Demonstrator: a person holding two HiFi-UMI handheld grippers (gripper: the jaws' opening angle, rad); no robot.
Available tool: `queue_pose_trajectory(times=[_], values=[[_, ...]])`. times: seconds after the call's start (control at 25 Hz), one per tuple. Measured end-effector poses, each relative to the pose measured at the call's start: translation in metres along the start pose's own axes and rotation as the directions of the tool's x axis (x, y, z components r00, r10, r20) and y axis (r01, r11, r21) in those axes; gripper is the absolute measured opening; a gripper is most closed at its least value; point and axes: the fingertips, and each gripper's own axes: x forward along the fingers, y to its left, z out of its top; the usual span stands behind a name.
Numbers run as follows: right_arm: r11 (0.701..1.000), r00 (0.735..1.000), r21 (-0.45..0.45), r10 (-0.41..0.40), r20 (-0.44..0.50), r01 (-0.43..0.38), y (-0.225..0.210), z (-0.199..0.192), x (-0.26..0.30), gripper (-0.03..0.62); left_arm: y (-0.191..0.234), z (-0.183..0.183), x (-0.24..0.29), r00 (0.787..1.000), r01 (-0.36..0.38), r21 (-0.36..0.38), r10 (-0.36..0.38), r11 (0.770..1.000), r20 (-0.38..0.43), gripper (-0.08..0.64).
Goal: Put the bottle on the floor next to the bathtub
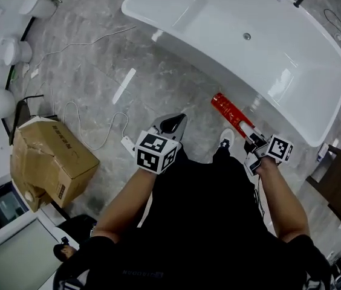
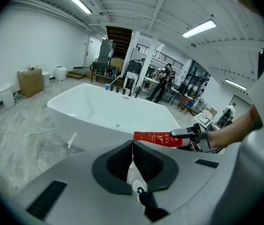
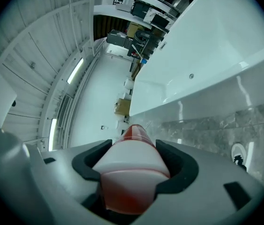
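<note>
Right gripper [image 1: 250, 136]: jaws closed on the red bottle [image 1: 230, 113], clamped near its white end. The red body sticks out past the jaws toward the white bathtub [image 1: 315, 71]. In the right gripper view the bottle [image 3: 132, 165] fills the gap between the jaws of the right gripper [image 3: 132, 149], with both pads against it. Bottle position: in the air, lying roughly level, over the grey marble floor [image 1: 98, 71] just beside the tub's outer wall; not on the floor. Left gripper [image 1: 173, 124]: jaws pressed together with nothing between them, as the left gripper view [image 2: 132, 144] confirms; held left of the bottle and apart from it. That view also shows the bottle [image 2: 156, 138] side-on in front of the tub [image 2: 99, 111]. A cardboard box [image 1: 49, 159] stands at far left, and a white cable [image 1: 92, 128] trails across the floor.
</note>
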Motion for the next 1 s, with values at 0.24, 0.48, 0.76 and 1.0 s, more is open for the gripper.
queue_pose_trajectory(times=[0.24, 0.48, 0.76, 1.0], values=[[0.981, 0.983, -0.090, -0.177, -0.056, 0.171, -0.053, -0.018, 0.071, 0.293, 0.051, -0.036, 0.029, 0.996, 0.062, -0.024, -0.063, 0.998, -0.056, 0.017], [0.892, 0.896, -0.301, -0.403, -0.187, 0.338, -0.138, -0.028, 0.148, 0.293, 0.091, -0.084, 0.083, 0.990, 0.071, -0.067, -0.079, 0.995, -0.118, 0.017], [0.662, 0.682, -0.683, -0.654, -0.326, 0.308, -0.239, -0.061, 0.230, 0.293, 0.100, -0.166, 0.132, 0.966, 0.099, -0.055, -0.109, 0.994, -0.234, 0.017], [0.337, 0.533, -0.941, -0.800, -0.276, 0.019, -0.320, -0.094, 0.299, 0.293, 0.120, -0.232, 0.161, 0.949, 0.078, -0.084, -0.100, 0.993, -0.299, 0.017]])
